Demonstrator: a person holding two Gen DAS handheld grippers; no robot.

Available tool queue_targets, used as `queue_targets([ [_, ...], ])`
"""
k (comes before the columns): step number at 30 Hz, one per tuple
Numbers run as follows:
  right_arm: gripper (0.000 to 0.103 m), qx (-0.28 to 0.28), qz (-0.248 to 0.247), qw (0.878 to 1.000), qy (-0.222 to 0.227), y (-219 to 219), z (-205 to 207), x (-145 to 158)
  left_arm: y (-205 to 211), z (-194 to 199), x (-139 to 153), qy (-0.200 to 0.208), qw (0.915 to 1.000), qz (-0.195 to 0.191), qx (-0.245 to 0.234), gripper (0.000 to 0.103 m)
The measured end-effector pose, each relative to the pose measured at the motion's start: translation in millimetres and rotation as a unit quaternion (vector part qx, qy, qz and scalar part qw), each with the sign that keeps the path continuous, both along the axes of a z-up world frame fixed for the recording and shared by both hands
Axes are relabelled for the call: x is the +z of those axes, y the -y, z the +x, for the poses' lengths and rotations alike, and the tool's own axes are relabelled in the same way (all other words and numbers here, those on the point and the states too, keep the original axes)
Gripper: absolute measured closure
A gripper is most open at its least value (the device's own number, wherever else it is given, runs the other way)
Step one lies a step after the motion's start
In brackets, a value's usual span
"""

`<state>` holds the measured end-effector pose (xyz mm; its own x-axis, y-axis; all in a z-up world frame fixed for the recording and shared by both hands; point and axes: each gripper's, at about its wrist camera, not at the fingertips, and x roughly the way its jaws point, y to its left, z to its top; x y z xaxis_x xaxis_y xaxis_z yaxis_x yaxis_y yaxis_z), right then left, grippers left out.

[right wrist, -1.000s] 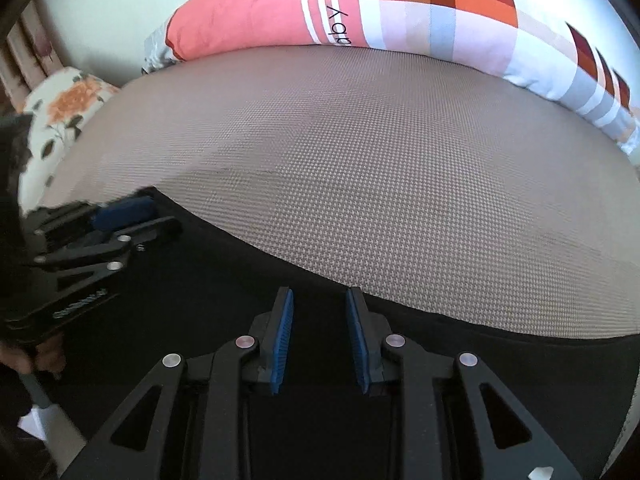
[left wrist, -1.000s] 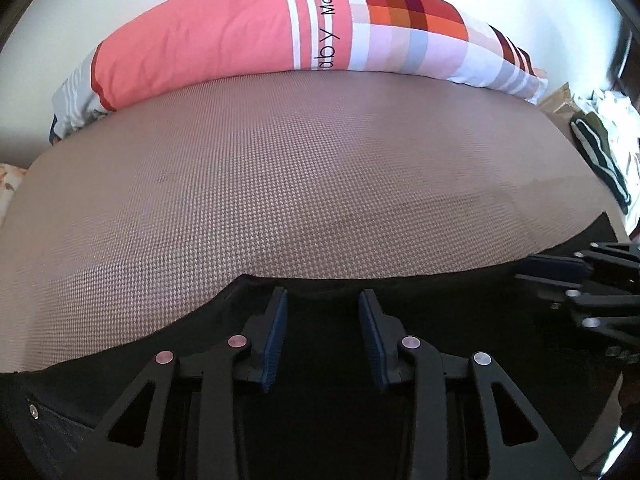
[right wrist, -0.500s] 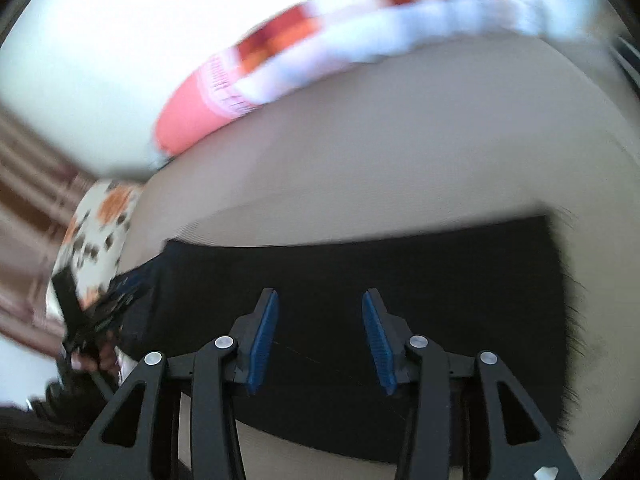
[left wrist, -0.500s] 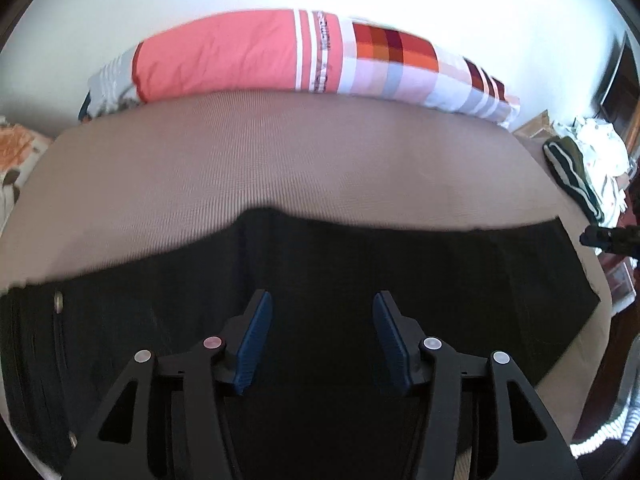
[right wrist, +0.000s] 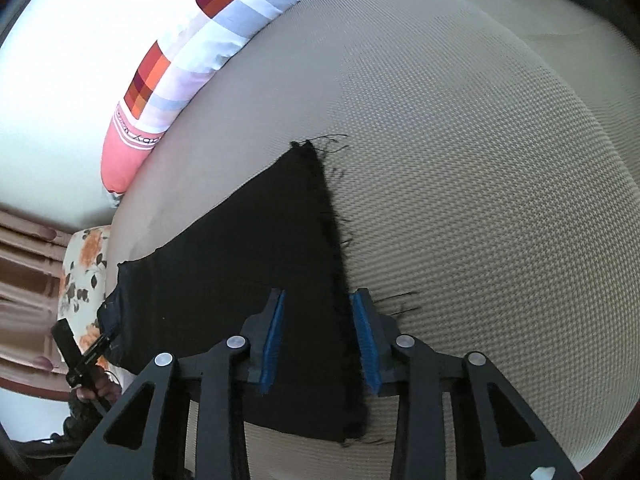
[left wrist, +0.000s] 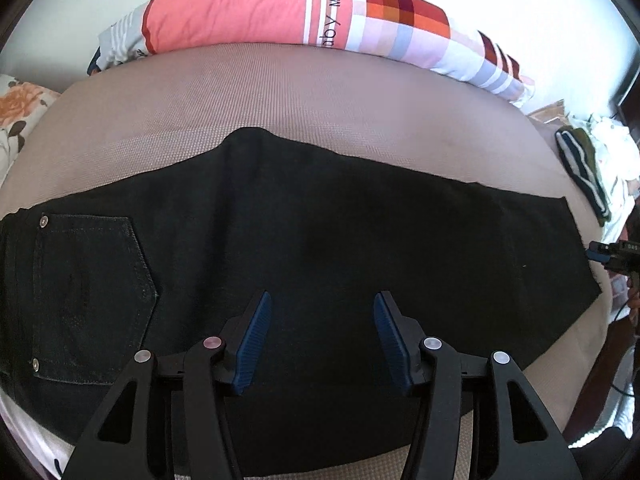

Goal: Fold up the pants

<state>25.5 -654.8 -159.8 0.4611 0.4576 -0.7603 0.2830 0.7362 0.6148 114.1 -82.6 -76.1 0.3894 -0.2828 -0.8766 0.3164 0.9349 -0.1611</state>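
Note:
Black pants (left wrist: 320,240) lie flat on the brown bed, folded lengthwise, with the back pocket (left wrist: 88,300) at the left and the frayed leg hem at the right. My left gripper (left wrist: 322,318) is open and empty above the middle of the pants. In the right wrist view my right gripper (right wrist: 318,320) is open, its jaws on either side of the frayed hem (right wrist: 336,264) of the pants (right wrist: 240,260), not closed on it. The right gripper also shows at the right edge of the left wrist view (left wrist: 612,254).
A long pink, white and checked pillow (left wrist: 320,12) lies along the far side of the bed (left wrist: 360,112). A floral pillow (left wrist: 16,120) sits at the left. A pile of clothes (left wrist: 588,160) lies off the bed's right end.
Both grippers let go of the pants edge and pulled back and up. The left jaws opened wider. The right gripper swung round to the hem end of the legs.

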Motion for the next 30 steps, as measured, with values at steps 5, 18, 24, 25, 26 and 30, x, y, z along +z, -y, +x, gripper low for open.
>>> queue_targets([
  [5,0.075,0.023,0.026,0.999,0.020,9,6,-8,4,2,-10,-0.014,0.9998,0.011,0.011,0.048],
  [18,0.095,0.020,0.017,0.999,0.037,-14,25,-4,12,3,-19,0.011,0.9993,0.036,0.006,0.044],
  [24,0.095,0.003,0.031,0.997,0.064,-35,17,31,8,4,-16,0.011,0.9998,0.015,0.005,0.044],
  [25,0.095,0.007,0.028,0.997,0.067,-45,17,39,7,4,-14,0.011,0.9999,0.009,0.006,0.044],
  [26,0.095,0.010,0.026,0.997,0.070,-52,18,45,5,3,-11,0.013,0.9999,0.004,0.007,0.044],
  [30,0.095,0.032,0.036,0.995,0.085,-98,27,70,-3,-1,2,0.037,0.9993,-0.006,0.003,0.044],
])
